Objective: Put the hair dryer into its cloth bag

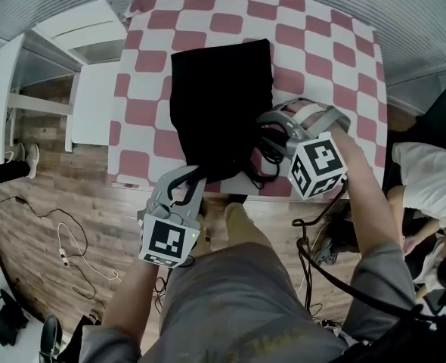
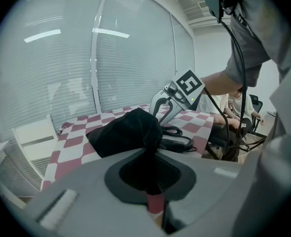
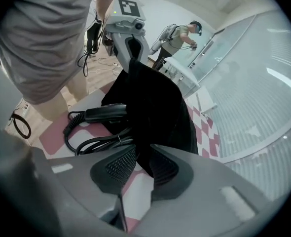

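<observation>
Black plastic hair dryer (image 3: pixel 100 112): handle end exposed; remainder covered by black cloth bag (image 1: pixel 221 100). Left gripper (image 2: pixel 150 162): pad faces buried in pinched bag cloth. Seated person in white shirt (image 1: pixel 427 176): cut off at right edge, head view.

Legible text, brands, numbers: none could be read. Signs: black-and-white square markers, without letters or digits, stood on the left cube (image 1: pixel 168 240) and the right cube (image 1: pixel 318 165). The same kind of marker showed in both gripper views.
</observation>
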A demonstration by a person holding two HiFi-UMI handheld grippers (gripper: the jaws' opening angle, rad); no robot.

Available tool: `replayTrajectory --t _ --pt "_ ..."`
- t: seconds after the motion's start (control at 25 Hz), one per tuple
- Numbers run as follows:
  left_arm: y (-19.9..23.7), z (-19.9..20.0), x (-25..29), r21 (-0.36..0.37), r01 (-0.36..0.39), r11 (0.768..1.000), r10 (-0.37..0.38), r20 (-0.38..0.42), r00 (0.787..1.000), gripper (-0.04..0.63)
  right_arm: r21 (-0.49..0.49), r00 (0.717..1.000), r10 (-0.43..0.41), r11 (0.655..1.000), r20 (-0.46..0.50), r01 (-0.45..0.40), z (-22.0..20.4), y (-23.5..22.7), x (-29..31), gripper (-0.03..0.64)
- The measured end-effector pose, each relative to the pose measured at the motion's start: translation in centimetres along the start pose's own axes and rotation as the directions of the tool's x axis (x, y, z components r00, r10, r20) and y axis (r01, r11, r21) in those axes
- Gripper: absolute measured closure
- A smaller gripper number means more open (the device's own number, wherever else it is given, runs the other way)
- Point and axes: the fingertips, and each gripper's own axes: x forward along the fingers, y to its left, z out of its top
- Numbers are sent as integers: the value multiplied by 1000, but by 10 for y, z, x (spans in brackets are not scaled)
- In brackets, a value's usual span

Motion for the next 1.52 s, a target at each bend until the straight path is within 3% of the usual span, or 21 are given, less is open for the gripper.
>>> replayTrajectory --t 0.16,0.4,0.92,1.4,1.52 --pt "1 2 -1 -21 -6 1000 6 6 1000 589 -31 1000 15 999 9 -15 5 5 -1 575" --pt "2 1 -2 -13 -19 1000 19 15 1000 587 52 1000 7 999 27 -9 3 18 -15 580" --pt "2 -6 -9 17 -21 1000 20 18 1000 583 146 998 -50 988 -47 56 22 62 -55 581" --pt "2 -21 -11 69 -11 998 9 20 1000 580 273 990 -80 956 -116 110 29 86 -40 581" --pt "-1 -28 -10 85 17 996 -18 8 1000 522 319 982 -117 934 -145 159 26 84 -38 577"
